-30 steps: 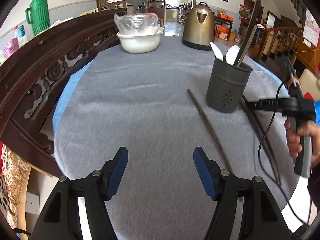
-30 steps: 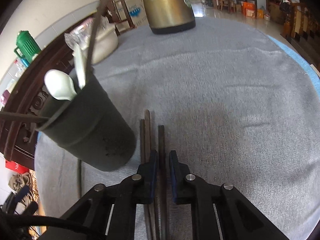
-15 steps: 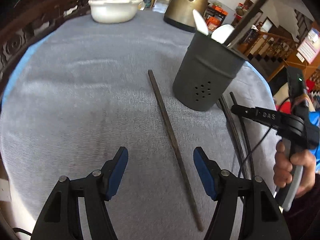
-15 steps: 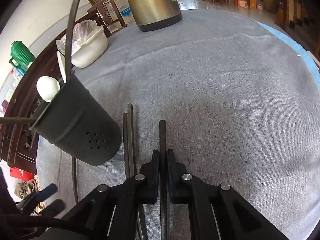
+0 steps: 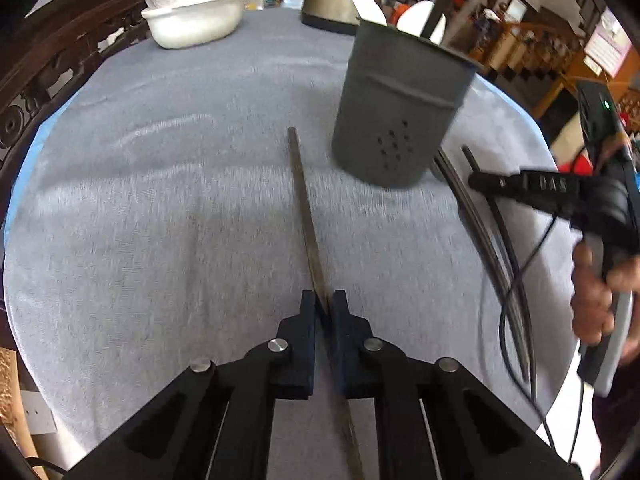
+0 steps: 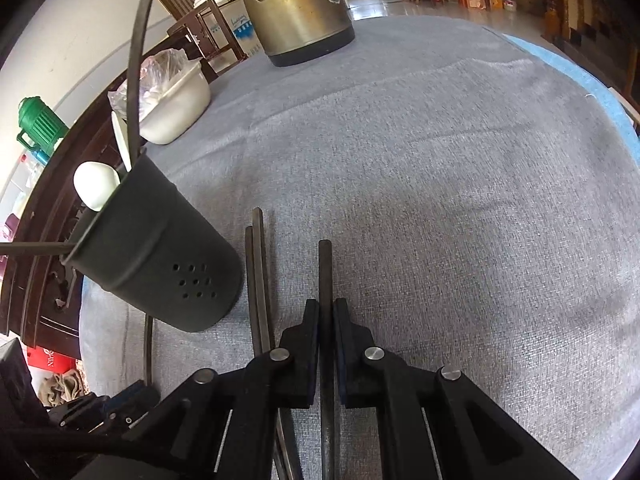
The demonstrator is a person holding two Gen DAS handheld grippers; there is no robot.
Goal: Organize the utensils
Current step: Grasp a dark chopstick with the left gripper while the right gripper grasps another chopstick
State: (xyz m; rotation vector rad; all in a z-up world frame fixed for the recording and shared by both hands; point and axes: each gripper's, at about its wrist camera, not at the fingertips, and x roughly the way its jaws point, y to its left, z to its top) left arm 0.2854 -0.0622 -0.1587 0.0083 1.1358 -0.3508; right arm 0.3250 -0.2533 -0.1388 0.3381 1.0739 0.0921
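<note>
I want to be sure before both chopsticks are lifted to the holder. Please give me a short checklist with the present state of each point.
1. Left gripper has just closed on a chopstick: ok.
2. Right gripper shut on its chopstick: ok.
3. Utensil holder upright on the cloth: ok.
4. Room in the holder, beside the white spoons: cannot tell.
5. Two more chopsticks lie next to the holder, still to collect: not ok.
6. Cable crosses those chopsticks: not ok.

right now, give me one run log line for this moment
left gripper: just closed on lone chopstick | right gripper: shut on another chopstick | two chopsticks lie beside holder | cloth
</note>
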